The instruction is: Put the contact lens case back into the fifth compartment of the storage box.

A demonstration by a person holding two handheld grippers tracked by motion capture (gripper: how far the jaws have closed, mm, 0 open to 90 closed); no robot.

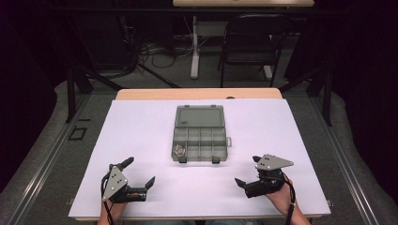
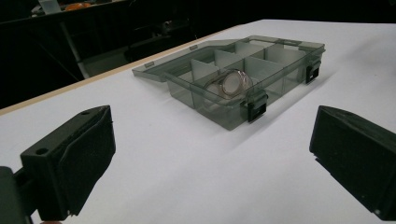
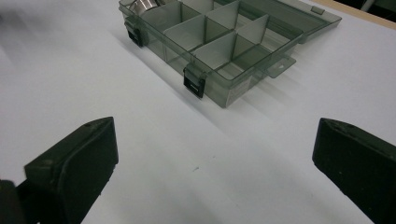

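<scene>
Smoky plastic box (image 1: 201, 133) lies lid-open on the table (image 1: 141, 126), ahead of and between both grippers. Left gripper (image 1: 139, 173) and right gripper (image 1: 248, 171) rest spread, empty. Approach hasn't begun; next likely reaching its ring (image 2: 232, 83).

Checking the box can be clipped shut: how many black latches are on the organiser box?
2. Both sit on the near front wall of the organiser box: left latch below the compartment holding a small shiny item, right latch near the other front corner.
</scene>
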